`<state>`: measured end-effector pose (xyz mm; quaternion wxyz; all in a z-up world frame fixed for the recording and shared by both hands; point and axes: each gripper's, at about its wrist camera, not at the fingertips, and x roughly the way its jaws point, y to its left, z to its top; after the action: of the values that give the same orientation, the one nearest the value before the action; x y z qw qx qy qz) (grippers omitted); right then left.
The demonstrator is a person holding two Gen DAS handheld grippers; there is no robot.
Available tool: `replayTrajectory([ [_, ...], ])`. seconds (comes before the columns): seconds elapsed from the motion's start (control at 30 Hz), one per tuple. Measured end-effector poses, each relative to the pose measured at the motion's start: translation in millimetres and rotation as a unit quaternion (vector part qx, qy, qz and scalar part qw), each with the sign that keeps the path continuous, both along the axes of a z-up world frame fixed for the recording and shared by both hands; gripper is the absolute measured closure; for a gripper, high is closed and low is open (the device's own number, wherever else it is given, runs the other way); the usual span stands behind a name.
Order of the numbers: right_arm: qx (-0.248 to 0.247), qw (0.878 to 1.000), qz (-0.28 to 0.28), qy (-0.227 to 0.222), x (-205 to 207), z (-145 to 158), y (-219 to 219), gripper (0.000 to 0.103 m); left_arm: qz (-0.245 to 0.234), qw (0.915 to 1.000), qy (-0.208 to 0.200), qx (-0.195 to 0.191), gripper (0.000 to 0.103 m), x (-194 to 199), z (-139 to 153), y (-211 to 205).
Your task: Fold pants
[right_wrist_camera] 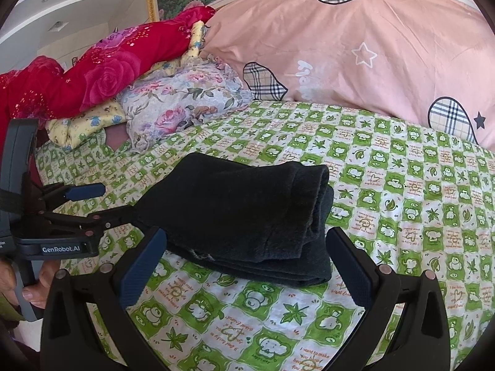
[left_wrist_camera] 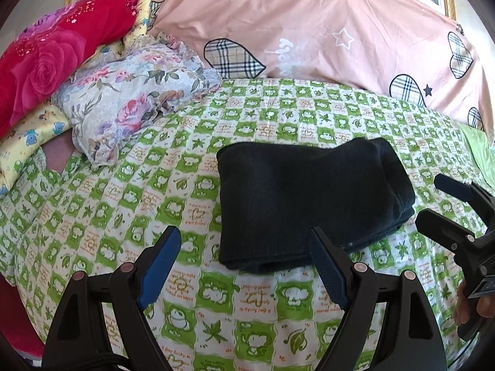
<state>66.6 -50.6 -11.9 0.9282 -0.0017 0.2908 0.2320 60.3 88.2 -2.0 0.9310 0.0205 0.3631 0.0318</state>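
Black pants: a dark knit pair of pants (left_wrist_camera: 312, 198), folded into a thick, layered rectangle, lying flat near the middle of the bed.
Bed sheet: white cotton sheet (left_wrist_camera: 173, 185) printed with green squares, leaves and little cartoon animals, spread across the whole bed.
Left gripper: black two-finger gripper with blue pads (left_wrist_camera: 246, 266), jaws spread wide and released, nothing between them; one finger stands over the sheet, the other over the near edge of the folded pants.
Right gripper: matching black gripper with blue pads (right_wrist_camera: 244, 272), jaws also spread wide and released, straddling the near end of the folded pants; whether the pads touch the cloth cannot be told.
Hands: fingers of a person's hand (right_wrist_camera: 40, 281) wrap the left gripper's handle, seen at the left edge of the right wrist view.
Pink quilt: large salmon-pink quilt (left_wrist_camera: 309, 31) with plaid hearts and stars, bunched along the far edge of the bed.
Floral pillow: pale pillow with pink flowers (left_wrist_camera: 133, 92) at the far left corner.
Red blanket: crimson rose-patterned blanket (left_wrist_camera: 52, 52) heaped behind that pillow.
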Motion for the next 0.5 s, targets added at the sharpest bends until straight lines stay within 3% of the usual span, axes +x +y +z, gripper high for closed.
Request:
replayTrajectory([
  [0.2,0.023,1.0,-0.005,0.021,8.8,-0.9,-6.8,0.0,0.0,1.0,0.003,0.002,0.019,4.8,0.9,-1.5],
  [0.5,0.012,1.0,-0.002,0.027,13.0,0.2,-4.4,0.0,0.004,0.9999,0.011,0.009,0.019,14.9,0.2,-1.5],
])
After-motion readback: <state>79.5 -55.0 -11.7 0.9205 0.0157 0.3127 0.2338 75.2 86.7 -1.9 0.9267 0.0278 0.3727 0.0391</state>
